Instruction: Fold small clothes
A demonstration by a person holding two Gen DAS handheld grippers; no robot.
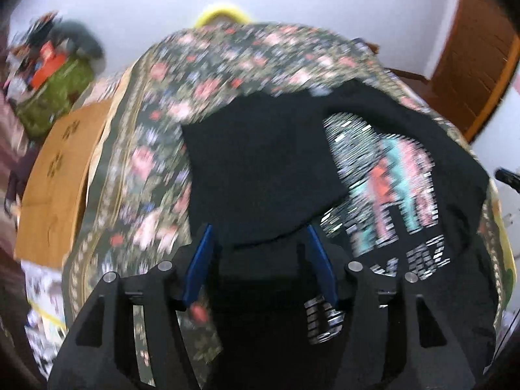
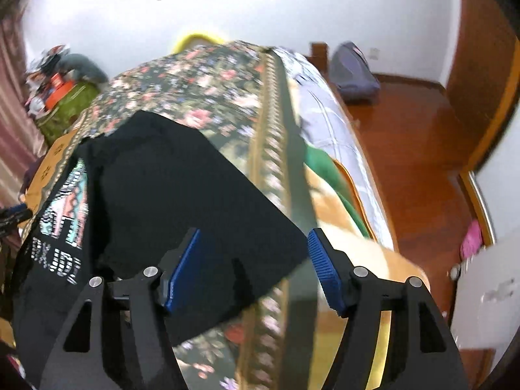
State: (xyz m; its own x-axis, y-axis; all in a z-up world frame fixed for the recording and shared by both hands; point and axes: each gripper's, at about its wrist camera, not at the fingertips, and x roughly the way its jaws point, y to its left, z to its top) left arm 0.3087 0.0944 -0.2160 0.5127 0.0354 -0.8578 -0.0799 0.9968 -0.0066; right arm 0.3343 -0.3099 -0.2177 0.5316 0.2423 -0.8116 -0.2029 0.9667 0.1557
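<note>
Between the blue pads of the left tool (image 1: 258, 237): only the near edge of the black T-shirt (image 1: 260, 169), pads clear of the cloth, jaws apart, nothing gripped. Right tool (image 2: 252, 243) likewise released; left pad over the shirt's black panel, right pad over the floral bedspread (image 2: 195, 97), no cloth pinched. Shirt lies partly folded on the bedspread: plain black flap turned over the middle, printed graphic w/ white, teal and pink lettering (image 1: 390, 178) exposed beside it, on the side toward the left tool. Frames blurred, esp. left wrist view, so lettering unreadable. Bedspread covers most of the bed; patterned border strip (image 2: 273, 149) runs along its right side, orange and green bedding (image 2: 325, 169) beyond. Farther out: brown cardboard sheet (image 1: 55, 175) at bed's left, cluttered green pile (image 1: 55, 97), red wood floor (image 2: 416, 149), grey bag (image 2: 354, 71) by white wall.
</note>
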